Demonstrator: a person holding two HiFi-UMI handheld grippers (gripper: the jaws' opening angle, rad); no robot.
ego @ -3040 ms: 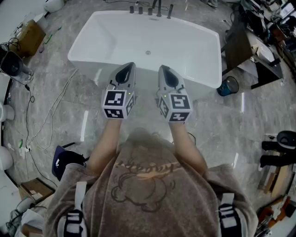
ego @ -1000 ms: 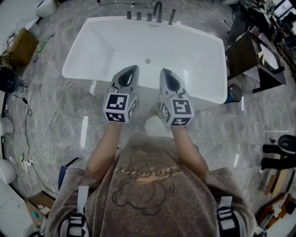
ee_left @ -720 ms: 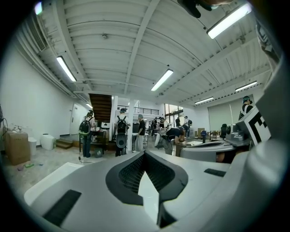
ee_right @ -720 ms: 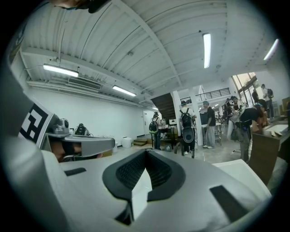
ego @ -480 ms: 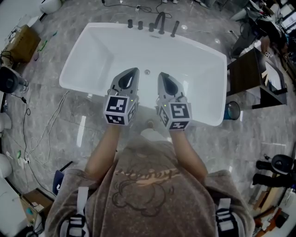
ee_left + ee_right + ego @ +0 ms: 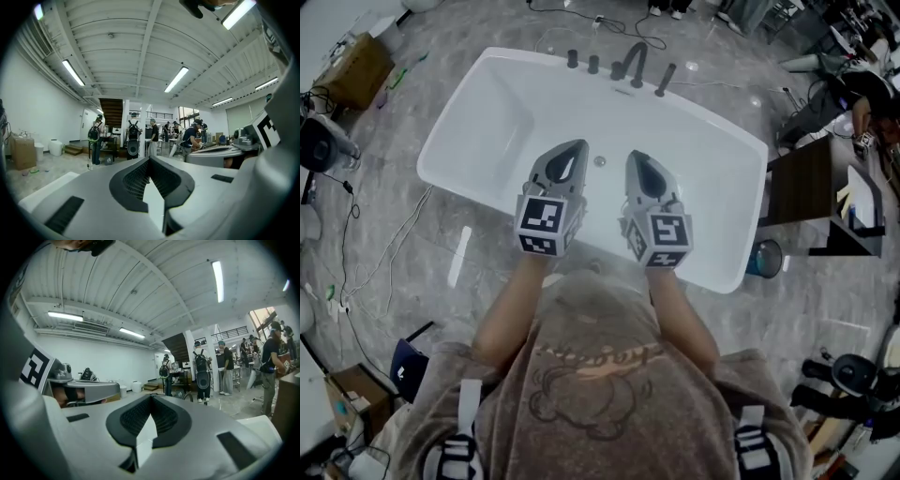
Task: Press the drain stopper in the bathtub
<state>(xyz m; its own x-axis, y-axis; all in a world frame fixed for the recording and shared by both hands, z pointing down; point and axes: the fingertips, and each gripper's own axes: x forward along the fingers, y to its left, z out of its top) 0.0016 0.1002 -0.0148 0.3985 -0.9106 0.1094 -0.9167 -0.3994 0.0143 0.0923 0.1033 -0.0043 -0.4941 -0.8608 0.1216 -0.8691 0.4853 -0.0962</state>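
The white bathtub fills the upper head view. Its small round drain stopper sits on the tub floor near the far wall, below the dark faucet. My left gripper hangs over the tub just left of the stopper, and my right gripper just right of it. Both are shut with nothing between the jaws. The left gripper view has my left gripper pointing level across the room. My right gripper does the same in its own view, so neither view has the tub in it.
Knobs flank the faucet on the tub's far rim. A dark table and a round bin stand to the right. Cables and a cardboard box lie on the floor at left. People stand far across the room.
The person has stepped up to the tub. Both grippers have moved from over the near rim to over the tub's inside, either side of the drain stopper. Both stayed shut.
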